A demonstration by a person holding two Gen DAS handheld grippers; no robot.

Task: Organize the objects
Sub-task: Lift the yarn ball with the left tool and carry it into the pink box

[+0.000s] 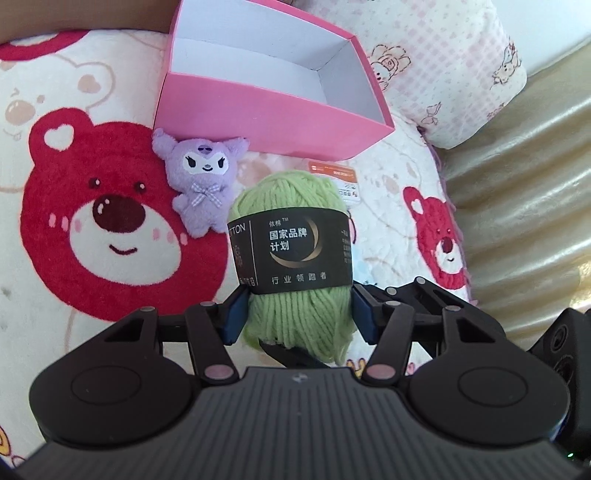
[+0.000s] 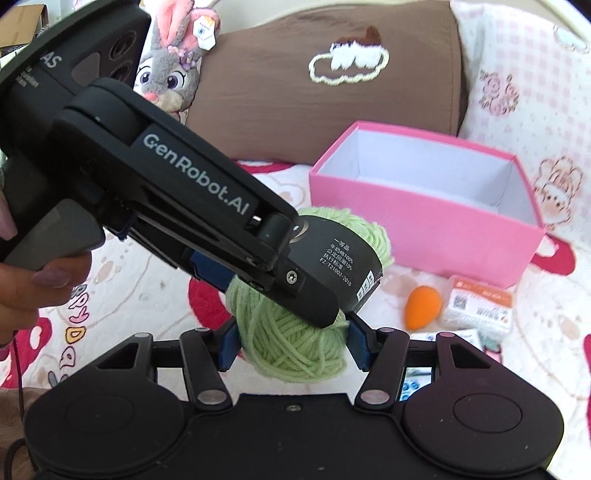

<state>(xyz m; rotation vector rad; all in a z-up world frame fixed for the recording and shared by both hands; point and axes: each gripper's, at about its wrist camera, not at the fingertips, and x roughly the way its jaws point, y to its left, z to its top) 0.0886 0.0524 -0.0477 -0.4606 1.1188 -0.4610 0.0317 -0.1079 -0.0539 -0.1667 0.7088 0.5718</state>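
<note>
On a cream bedspread printed with red bears (image 1: 110, 236), we hold a soft green yarn skein with a black paper band (image 1: 295, 251), both the left gripper (image 1: 299, 314) and the right gripper (image 2: 291, 343) pinching it, short of the open pink cardboard box (image 1: 258, 107). It looks light and squashy; we judge a firm hold at its middle safest.

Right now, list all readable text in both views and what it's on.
"国家品牌计划" and "行业领跑者": black band around the green yarn ball.
"TTON": same band's left edge, cut off.
"一等品", "FZ/T21002-2010": same band, right wrist view.
"GenRobot.AI": left hand-held gripper.
"AS": that gripper's body, partly hidden.
Orange-and-white packet: QR code, print too small.
Rabbit plush tag: unreadable.
</note>
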